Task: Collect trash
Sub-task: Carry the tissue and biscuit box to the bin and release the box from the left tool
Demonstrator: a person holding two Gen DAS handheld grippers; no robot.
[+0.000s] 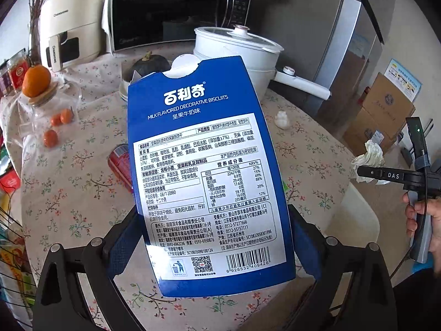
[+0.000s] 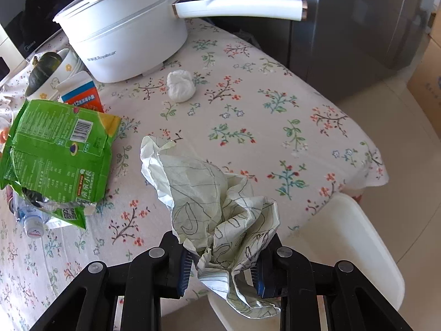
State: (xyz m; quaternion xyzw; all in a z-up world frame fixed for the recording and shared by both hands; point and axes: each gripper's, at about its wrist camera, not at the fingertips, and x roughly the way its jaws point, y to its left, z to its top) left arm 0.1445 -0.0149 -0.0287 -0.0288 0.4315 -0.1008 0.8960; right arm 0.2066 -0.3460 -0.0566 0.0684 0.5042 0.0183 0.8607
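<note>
Blue printed cardboard: the biscuit box stood clamped between the pads of the left hand-held gripper, held by its lower long edges and lifted clear of the counter. Its top flap was open. Judged light and probably empty, stiff across the face but easy to crush at the edges, so a hold low on the sides suits it.

The right hand-held gripper was closed narrow on a crumpled paper with pen scribbles, pinched at its bunched lower part. Judged very light and soft, not slippery, and safe to squeeze; loose folds could snag.

Other likely trash lay on the counter: a torn green snack bag at the left, a plastic bottle partly under it, a white tissue ball near the white electric pot, a small orange-and-blue carton, and a red can lying behind the box.

Counter covered with a floral cloth, soft and slightly wrinkled. At the back were a microwave and a dark squash; beside the counter, a steel refrigerator. Cardboard cartons sat on the pale tiled floor. No bin was in view.
</note>
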